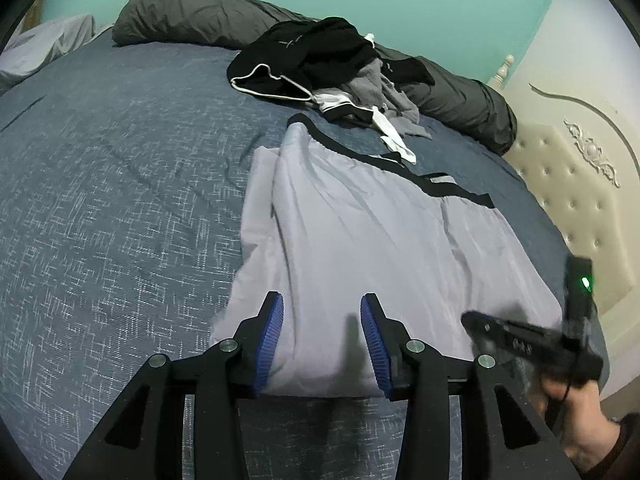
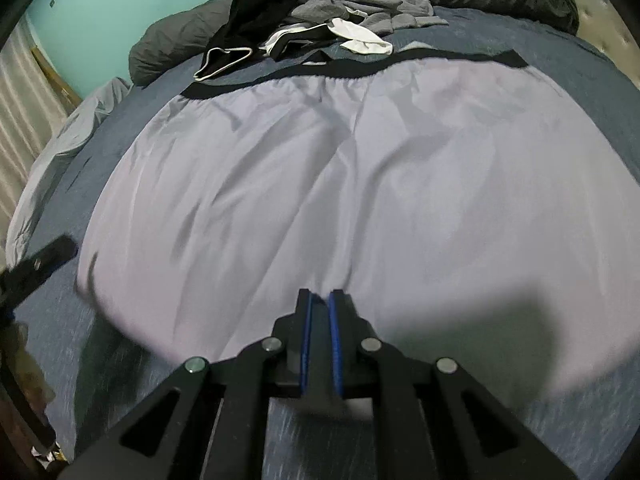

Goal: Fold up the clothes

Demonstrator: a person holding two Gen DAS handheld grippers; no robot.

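Pale lilac shorts (image 1: 360,232) with a black waistband (image 1: 440,188) lie spread flat on the blue bedspread (image 1: 100,180); they fill the right wrist view (image 2: 340,184), waistband (image 2: 320,74) at the far side. My left gripper (image 1: 322,308) is open, its blue pads over the near hem of the shorts, nothing between them. My right gripper (image 2: 320,300) has its pads nearly together just above the near hem; whether cloth is pinched cannot be told. It also shows blurred in the left wrist view (image 1: 520,332), at the right hem.
A pile of black, grey and white clothes (image 1: 328,68) lies beyond the shorts, also in the right wrist view (image 2: 320,20). A dark grey rolled duvet (image 1: 192,16) runs along the far edge. A cream padded headboard (image 1: 580,168) stands at right. The left gripper shows at far left (image 2: 36,264).
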